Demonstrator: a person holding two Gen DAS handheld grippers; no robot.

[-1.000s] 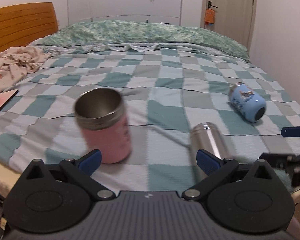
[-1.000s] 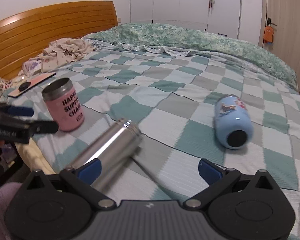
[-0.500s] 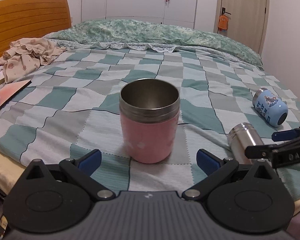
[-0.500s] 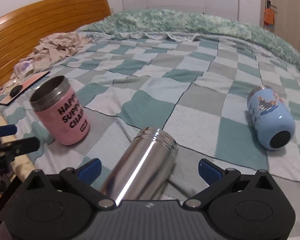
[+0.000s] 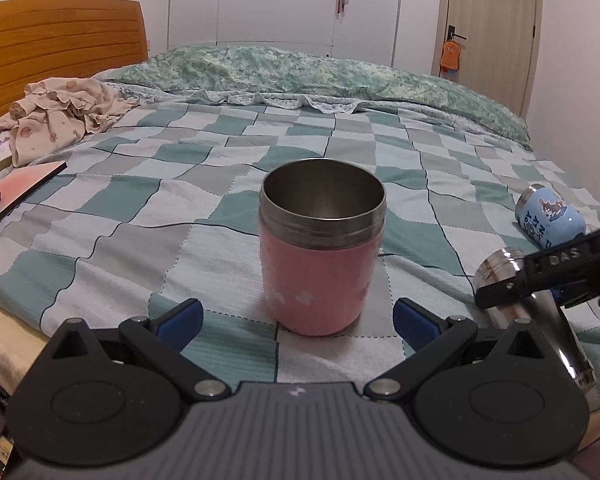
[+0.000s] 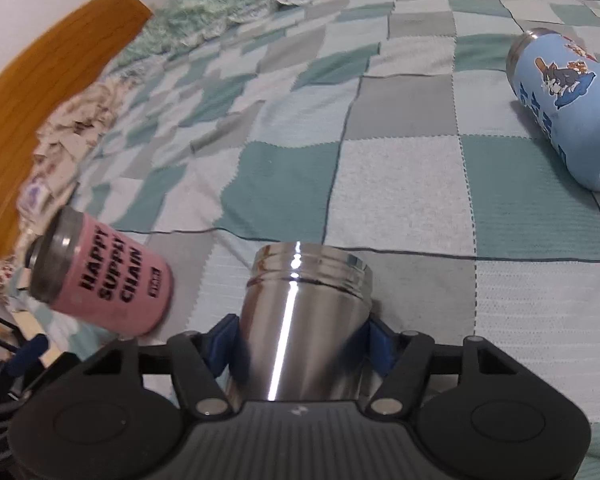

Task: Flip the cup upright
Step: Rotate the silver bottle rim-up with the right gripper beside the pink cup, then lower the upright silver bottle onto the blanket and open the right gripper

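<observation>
The right tool point(image 6: 300, 344) is clamped around the lying steel cup point(image 6: 300, 320) at mid-body (rigid, probably light, slick on polished walls), while the left tool point(image 5: 298, 316) stands apart before the upright pink cup point(image 5: 320, 256).

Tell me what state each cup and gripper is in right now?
Pink cup: upright, mouth open, empty.
Steel cup: lying on its side, between the right gripper's pads.
Blue cup: lying on its side.
Left gripper: open, empty.
Right gripper: closed on the steel cup.
</observation>
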